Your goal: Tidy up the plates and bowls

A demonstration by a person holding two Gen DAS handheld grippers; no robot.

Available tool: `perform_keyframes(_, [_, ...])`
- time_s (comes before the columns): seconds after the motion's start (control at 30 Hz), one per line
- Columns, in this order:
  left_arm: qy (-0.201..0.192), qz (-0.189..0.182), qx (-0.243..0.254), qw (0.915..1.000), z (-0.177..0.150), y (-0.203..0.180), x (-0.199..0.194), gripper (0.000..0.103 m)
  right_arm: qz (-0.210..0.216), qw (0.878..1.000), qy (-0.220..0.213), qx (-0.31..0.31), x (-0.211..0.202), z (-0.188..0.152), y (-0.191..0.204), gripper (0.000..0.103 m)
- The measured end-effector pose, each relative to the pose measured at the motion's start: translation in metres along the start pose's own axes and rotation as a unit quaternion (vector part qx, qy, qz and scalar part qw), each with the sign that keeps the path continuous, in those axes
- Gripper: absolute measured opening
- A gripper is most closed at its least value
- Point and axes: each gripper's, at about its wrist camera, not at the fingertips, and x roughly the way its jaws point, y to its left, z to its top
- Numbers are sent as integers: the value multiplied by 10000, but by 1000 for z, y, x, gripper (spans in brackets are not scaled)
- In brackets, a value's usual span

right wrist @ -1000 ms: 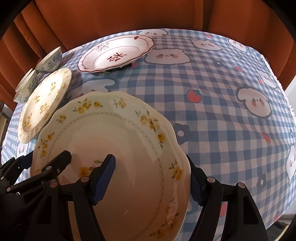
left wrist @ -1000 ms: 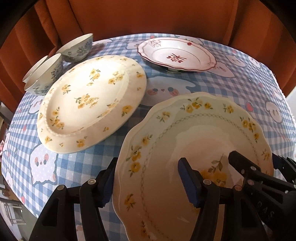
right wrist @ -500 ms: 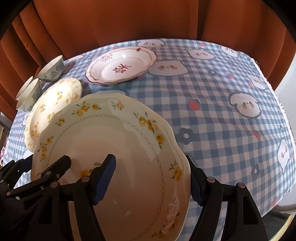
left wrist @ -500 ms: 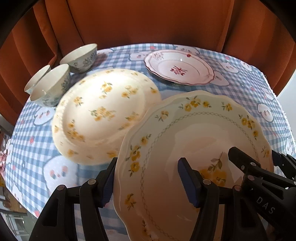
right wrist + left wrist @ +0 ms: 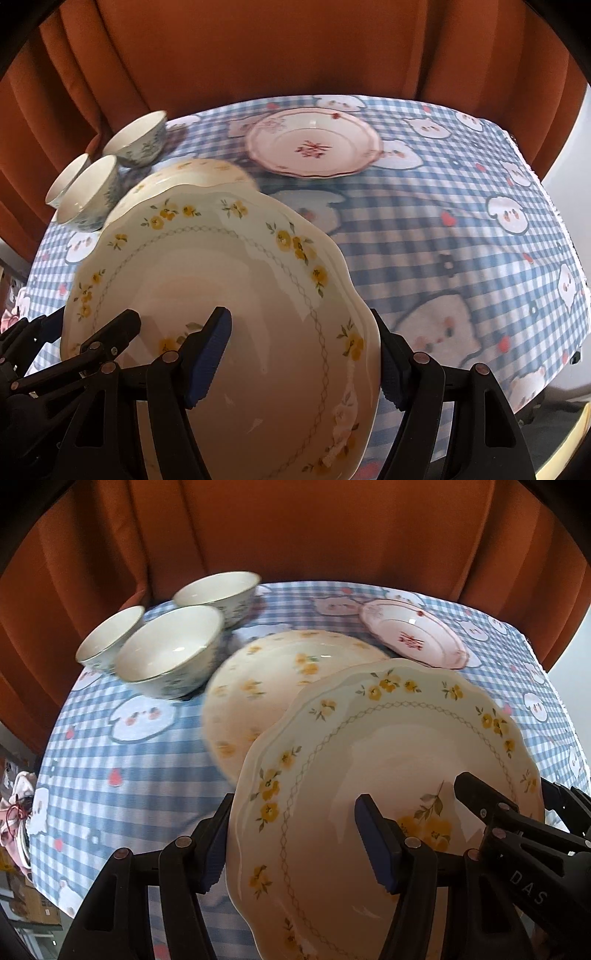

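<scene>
Black plastic fingers with blue pads are gripping a scalloped plate from both sides. The left gripper (image 5: 295,843) is clamping the plate's left rim, one pad under the edge and one on the inner face. The right gripper (image 5: 306,362) is doing the same on the opposite rim, its jaws partly closed around the plate's lip. Between them, the scalloped plate (image 5: 388,760), cream with yellow flowers and a thin chain border, is hanging tilted above the near edge of the tabletop (image 5: 461,229), touching nothing else.

Just beyond and below it, a second cream plate with yellow flowers (image 5: 273,679) is lying flat on the blue checked cloth, partly hidden by the lifted one. Farther back, a pink-rimmed plate with a red motif (image 5: 314,146) is sitting apart on its own. Three white bowls with blue sprigs (image 5: 170,650) are clustered at the far left, close together. Rust-orange curtains are hanging behind.

Judging by its glaze, the lifted plate is rigid, slippery and breakable, probably of moderate weight. Opposite rims look like the safest hold, keeping it balanced; lowering it gently onto the matching plate seems the likely next step.
</scene>
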Motion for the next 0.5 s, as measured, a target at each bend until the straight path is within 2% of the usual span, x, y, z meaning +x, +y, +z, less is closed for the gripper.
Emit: perform_keyframes(0.5, [71, 165, -206, 9996, -21, 114, -1, 64, 146, 9997, 33, -189, 12, -15, 122, 76])
